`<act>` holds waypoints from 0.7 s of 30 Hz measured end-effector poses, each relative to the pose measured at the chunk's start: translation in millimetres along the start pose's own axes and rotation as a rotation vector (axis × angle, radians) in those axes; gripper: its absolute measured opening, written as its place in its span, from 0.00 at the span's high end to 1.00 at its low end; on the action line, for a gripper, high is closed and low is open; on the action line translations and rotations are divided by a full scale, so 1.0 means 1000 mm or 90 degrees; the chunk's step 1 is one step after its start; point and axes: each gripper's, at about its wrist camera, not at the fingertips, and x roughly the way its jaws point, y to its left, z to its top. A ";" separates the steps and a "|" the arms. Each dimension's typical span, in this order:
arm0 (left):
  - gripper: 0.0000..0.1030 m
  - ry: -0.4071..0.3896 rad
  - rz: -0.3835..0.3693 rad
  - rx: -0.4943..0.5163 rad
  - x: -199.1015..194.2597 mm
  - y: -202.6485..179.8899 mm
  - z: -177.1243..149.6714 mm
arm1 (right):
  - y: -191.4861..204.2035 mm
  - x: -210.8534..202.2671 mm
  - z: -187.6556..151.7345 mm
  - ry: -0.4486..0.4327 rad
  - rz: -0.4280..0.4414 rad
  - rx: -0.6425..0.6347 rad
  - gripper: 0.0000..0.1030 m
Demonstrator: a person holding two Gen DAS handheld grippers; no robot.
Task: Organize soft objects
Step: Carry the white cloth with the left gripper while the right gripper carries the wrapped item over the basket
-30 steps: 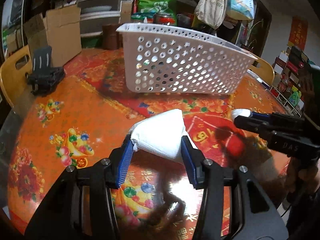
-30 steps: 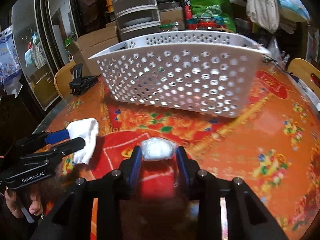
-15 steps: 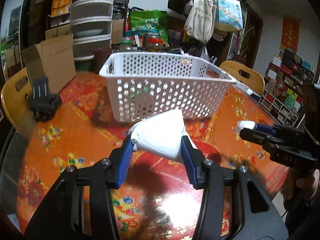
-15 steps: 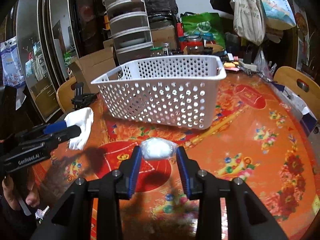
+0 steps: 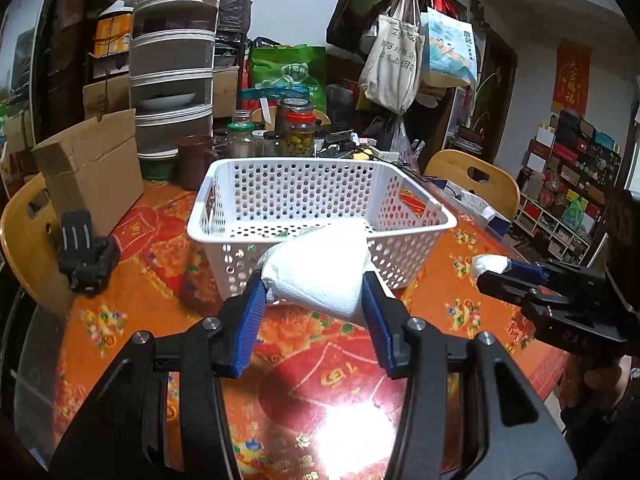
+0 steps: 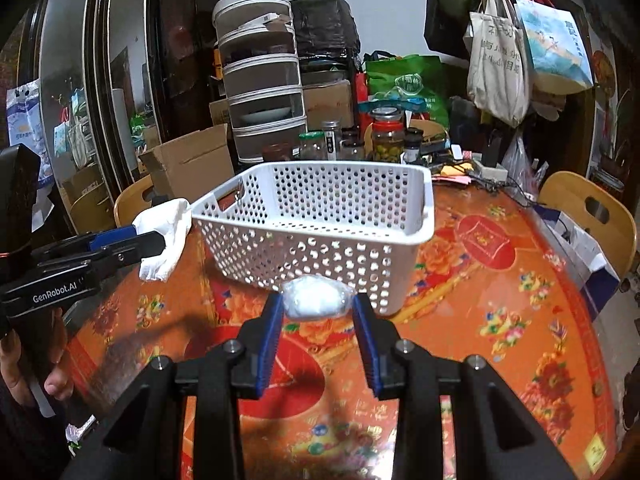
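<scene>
My left gripper (image 5: 314, 294) is shut on a white folded tissue wad (image 5: 320, 272), held in the air just in front of the white perforated basket (image 5: 256, 236). My right gripper (image 6: 316, 306) is shut on a small plastic-wrapped white ball (image 6: 314, 296), raised before the basket's (image 6: 424, 204) near wall. The basket looks empty in both views. The right gripper with its ball (image 5: 490, 264) shows at the right of the left wrist view. The left gripper with its tissue wad (image 6: 166, 232) shows at the left of the right wrist view.
The basket stands on a round table with a red-orange glossy cloth (image 5: 152, 296). A black clamp-like object (image 5: 82, 252) and a cardboard box (image 5: 92, 168) sit at the left. Jars (image 5: 298, 128) and stacked containers (image 5: 172, 76) crowd the back. Wooden chairs (image 6: 592, 208) ring the table.
Both grippers have risen with their loads and now look down over the basket rim into it. Neither grip has changed.
</scene>
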 end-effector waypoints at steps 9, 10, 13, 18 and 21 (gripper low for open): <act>0.56 0.014 -0.001 -0.003 0.027 0.006 0.052 | -0.010 0.020 0.044 0.007 -0.015 0.001 0.66; 0.56 0.015 -0.001 -0.004 0.031 0.007 0.059 | -0.011 0.022 0.048 0.007 -0.019 0.000 0.66; 0.56 0.023 0.003 -0.002 0.045 0.011 0.079 | -0.016 0.034 0.064 0.016 -0.023 0.005 0.66; 0.56 0.049 0.010 -0.004 0.074 0.016 0.103 | -0.021 0.058 0.086 0.034 -0.040 0.004 0.66; 0.56 0.072 0.018 -0.013 0.096 0.021 0.114 | -0.023 0.073 0.098 0.047 -0.044 0.003 0.66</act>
